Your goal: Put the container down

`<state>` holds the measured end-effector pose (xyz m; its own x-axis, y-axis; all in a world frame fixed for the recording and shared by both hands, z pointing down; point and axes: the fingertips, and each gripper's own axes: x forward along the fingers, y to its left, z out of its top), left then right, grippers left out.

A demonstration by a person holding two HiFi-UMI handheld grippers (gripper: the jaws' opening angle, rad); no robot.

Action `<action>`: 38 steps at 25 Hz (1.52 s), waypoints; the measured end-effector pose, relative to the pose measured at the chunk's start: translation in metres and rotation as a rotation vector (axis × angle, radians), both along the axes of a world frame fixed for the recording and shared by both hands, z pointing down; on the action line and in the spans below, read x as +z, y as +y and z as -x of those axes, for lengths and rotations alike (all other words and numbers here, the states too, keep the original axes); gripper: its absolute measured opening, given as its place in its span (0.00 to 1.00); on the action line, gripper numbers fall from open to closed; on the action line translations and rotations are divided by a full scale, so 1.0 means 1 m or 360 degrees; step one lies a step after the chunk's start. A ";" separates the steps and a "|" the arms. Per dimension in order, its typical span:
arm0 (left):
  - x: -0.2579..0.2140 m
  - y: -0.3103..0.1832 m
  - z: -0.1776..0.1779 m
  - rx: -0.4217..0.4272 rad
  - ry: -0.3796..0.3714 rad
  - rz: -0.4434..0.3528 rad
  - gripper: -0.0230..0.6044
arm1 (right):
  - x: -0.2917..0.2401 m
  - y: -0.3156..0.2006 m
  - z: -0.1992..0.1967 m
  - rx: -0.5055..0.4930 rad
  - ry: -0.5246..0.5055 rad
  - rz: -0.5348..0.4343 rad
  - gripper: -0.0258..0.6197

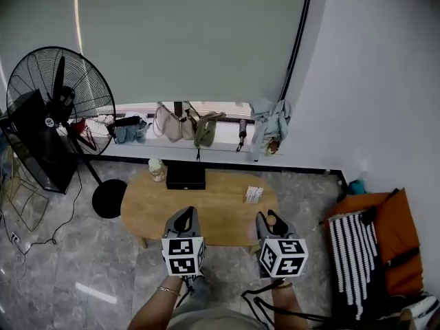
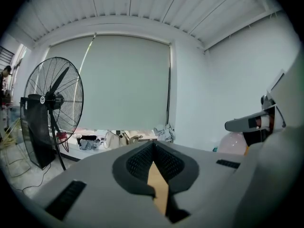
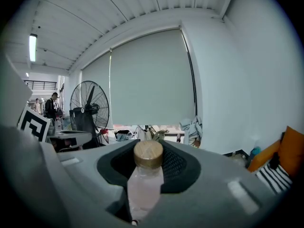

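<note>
The container is a pale pink translucent bottle (image 3: 144, 179) with a round wooden cap (image 3: 148, 154). It lies lengthways between the jaws of my right gripper (image 3: 148, 151), which is shut on it. In the head view the right gripper (image 1: 270, 218) is over the near right edge of a low wooden table (image 1: 213, 212), and only the bottle's cap (image 1: 271, 220) shows. My left gripper (image 1: 184, 213) is beside it over the near edge, its jaws shut with nothing between them. The left gripper view shows its pads (image 2: 142, 163) meeting at the tip, and the bottle (image 2: 232, 144) off to the right.
On the table stand a black box (image 1: 185, 176), a small pale figurine (image 1: 157, 169) and a small white box (image 1: 254, 194). A big floor fan (image 1: 60, 102) stands at the left. An orange cushion (image 1: 388, 243) and a striped cloth (image 1: 350, 267) lie at the right. Bags line the window ledge (image 1: 180, 124).
</note>
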<state>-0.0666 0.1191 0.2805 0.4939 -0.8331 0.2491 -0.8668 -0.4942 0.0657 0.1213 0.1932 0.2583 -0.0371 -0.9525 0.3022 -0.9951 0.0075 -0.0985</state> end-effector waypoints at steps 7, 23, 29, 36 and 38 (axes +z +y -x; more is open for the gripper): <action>0.000 -0.063 -0.009 0.0011 0.0012 0.0028 0.03 | -0.006 -0.060 -0.014 0.0022 0.0020 0.0018 0.23; 0.006 -0.202 -0.011 -0.0023 0.0024 0.0045 0.03 | -0.005 -0.196 -0.022 0.0008 0.0044 0.0009 0.23; 0.029 -0.222 -0.012 -0.0060 -0.0009 0.0131 0.03 | 0.012 -0.228 -0.029 -0.0032 0.0008 0.0033 0.23; 0.029 -0.247 -0.037 -0.0075 -0.0015 0.0137 0.03 | 0.019 -0.264 -0.046 -0.0117 0.0010 0.0082 0.23; 0.025 -0.257 -0.043 -0.0093 -0.0021 0.0119 0.03 | 0.017 -0.273 -0.052 -0.0130 0.0018 0.0076 0.23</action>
<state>-0.0236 -0.1375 0.3053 0.4411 -0.8393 0.3179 -0.8952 -0.4367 0.0892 0.1738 -0.0800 0.2753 -0.1104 -0.9309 0.3481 -0.9924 0.0842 -0.0895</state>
